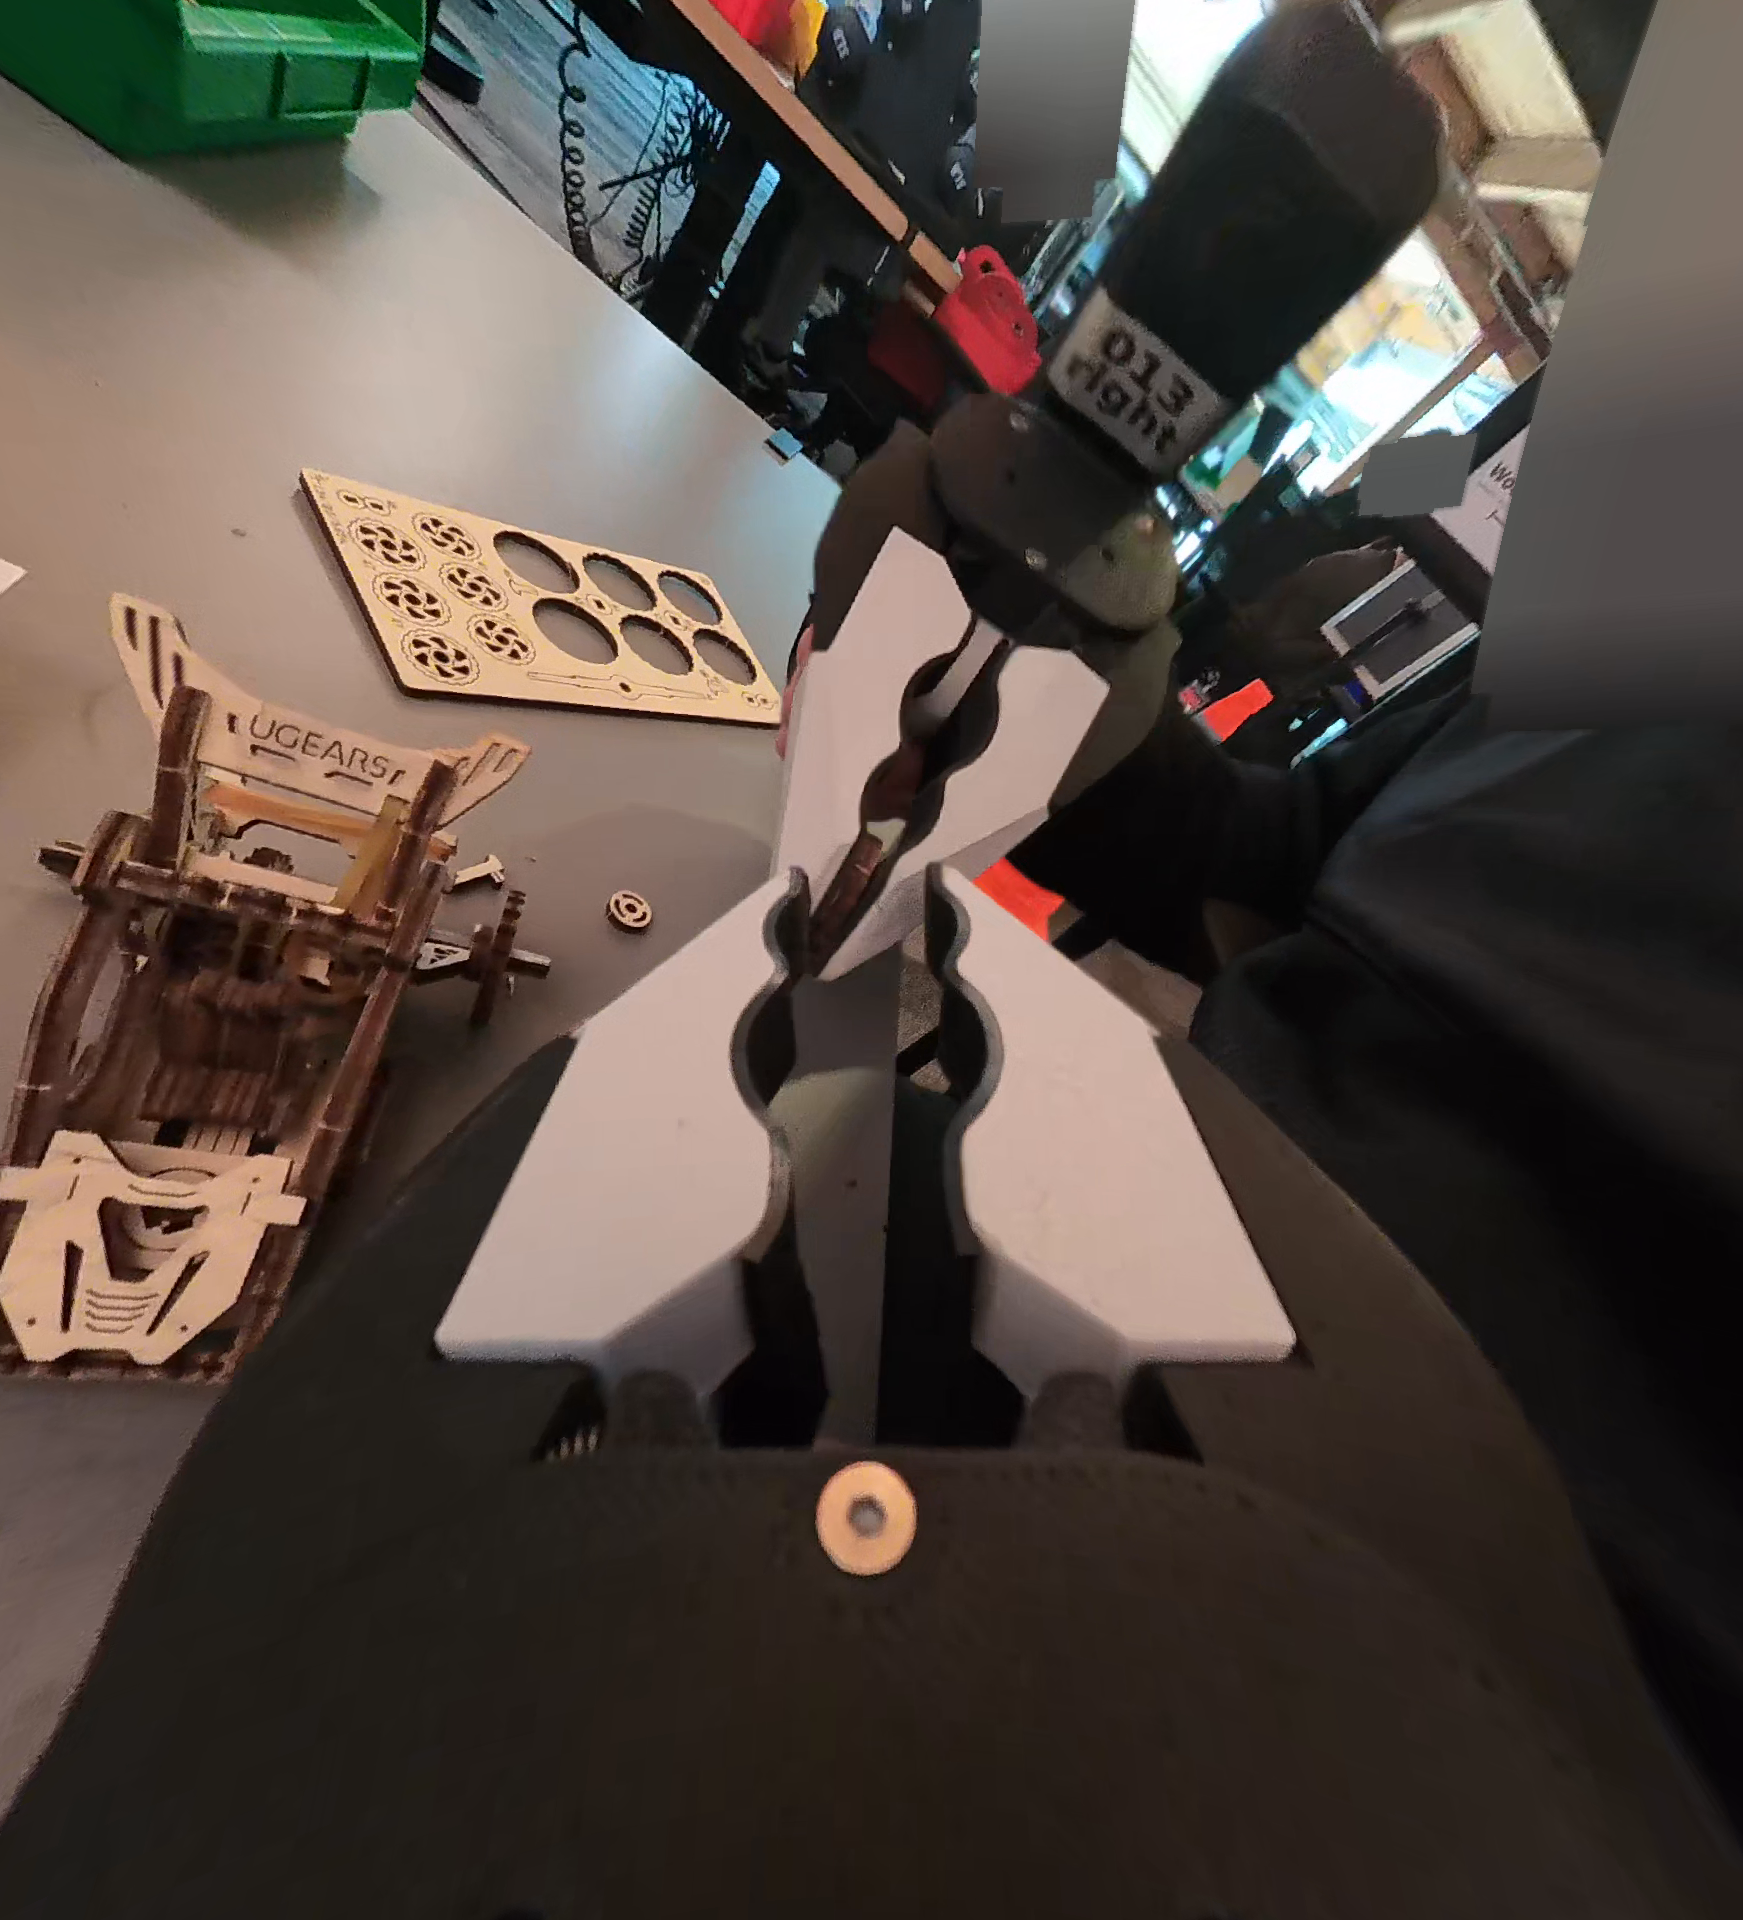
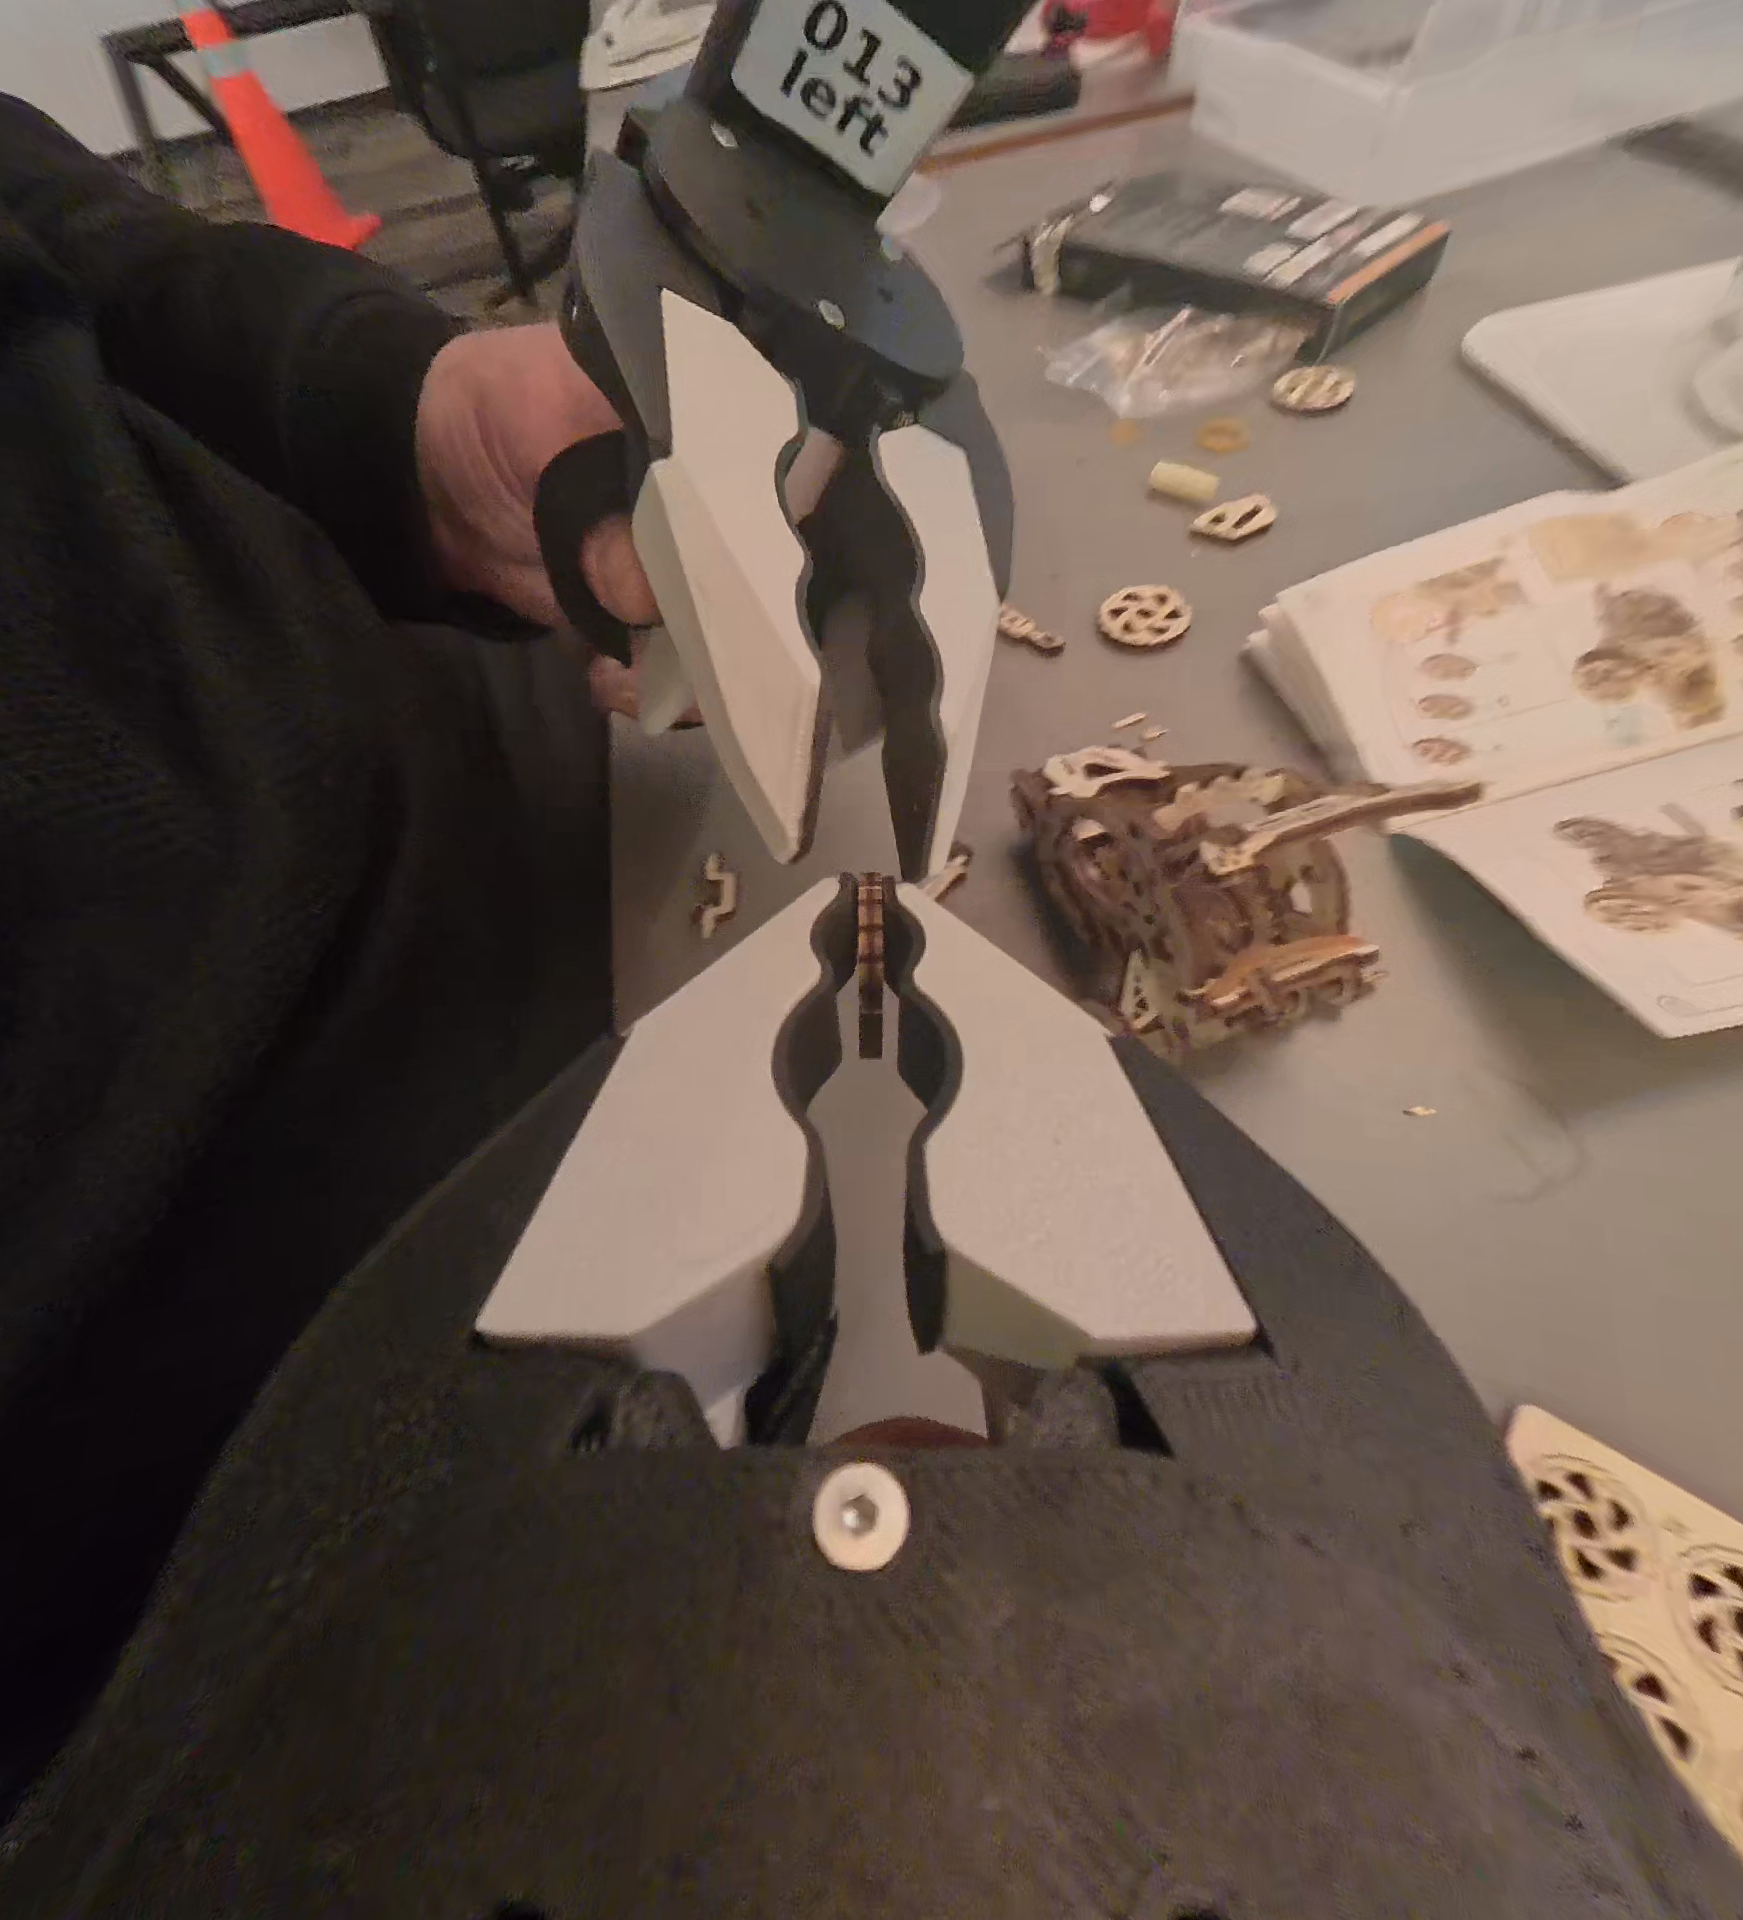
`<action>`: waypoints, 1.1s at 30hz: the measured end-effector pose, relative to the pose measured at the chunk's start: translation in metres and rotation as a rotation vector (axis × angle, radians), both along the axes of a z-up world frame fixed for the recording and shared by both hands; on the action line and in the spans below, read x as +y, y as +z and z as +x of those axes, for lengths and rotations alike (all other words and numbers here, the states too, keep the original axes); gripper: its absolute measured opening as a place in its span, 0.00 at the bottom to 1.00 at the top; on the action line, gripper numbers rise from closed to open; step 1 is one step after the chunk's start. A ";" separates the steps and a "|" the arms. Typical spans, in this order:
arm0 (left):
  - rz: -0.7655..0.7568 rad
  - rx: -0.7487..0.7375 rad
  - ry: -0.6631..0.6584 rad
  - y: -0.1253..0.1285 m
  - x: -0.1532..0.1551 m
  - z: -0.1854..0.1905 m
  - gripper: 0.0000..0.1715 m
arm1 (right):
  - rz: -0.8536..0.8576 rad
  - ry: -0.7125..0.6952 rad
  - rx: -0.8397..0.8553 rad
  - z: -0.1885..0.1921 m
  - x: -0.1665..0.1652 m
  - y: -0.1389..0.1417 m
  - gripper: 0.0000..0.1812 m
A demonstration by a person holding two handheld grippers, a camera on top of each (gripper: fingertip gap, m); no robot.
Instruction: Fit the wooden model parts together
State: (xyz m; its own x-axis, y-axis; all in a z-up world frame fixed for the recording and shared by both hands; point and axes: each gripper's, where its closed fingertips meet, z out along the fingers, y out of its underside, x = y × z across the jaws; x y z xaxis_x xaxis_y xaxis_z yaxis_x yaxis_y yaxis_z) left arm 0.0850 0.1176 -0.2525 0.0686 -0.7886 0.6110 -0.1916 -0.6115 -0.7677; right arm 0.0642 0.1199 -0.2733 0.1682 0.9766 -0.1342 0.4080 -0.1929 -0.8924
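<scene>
My right gripper (image 2: 869, 896) is shut on a small wooden wheel (image 2: 869, 961), held edge-on between its white fingertips. My left gripper (image 1: 867, 894) is open and empty. In the left wrist view the right gripper (image 1: 839, 930) comes down from above. It holds the wheel (image 1: 851, 883) between the left gripper's spread tips. In the right wrist view the left gripper (image 2: 856, 857) hangs tip to tip just above the wheel. The part-built wooden model car (image 1: 202, 1039) lies on the grey table (image 1: 223, 364), left of both grippers. It also shows in the right wrist view (image 2: 1189, 914).
A laser-cut wooden sheet (image 1: 534, 613) lies behind the car and also shows at the right wrist view's corner (image 2: 1677, 1621). An open instruction booklet (image 2: 1573, 727), loose wooden wheels (image 2: 1144, 616), a plastic bag (image 2: 1158, 353) and a black box (image 2: 1241, 244) lie on the table. A green bin (image 1: 223, 62) stands far left. The grippers are tip to tip, or close to it.
</scene>
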 end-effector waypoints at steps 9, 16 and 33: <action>0.187 0.056 0.066 -0.002 0.011 -0.010 0.00 | -0.243 -0.014 0.086 -0.005 0.009 0.003 0.00; 0.666 0.312 0.089 -0.012 0.015 -0.005 0.19 | -0.591 -0.031 0.342 -0.012 0.018 0.021 0.01; 1.014 0.563 0.153 -0.018 0.028 0.003 0.27 | -0.737 -0.149 0.383 -0.017 0.028 0.016 0.01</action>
State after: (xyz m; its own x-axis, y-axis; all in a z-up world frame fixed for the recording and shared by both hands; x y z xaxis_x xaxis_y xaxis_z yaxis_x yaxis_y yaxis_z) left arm 0.0875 0.1455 -0.2708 0.2652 -0.8578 -0.4404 -0.6381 0.1863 -0.7471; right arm 0.0473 0.1477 -0.2577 0.1014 0.5880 -0.8025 0.0271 -0.8080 -0.5886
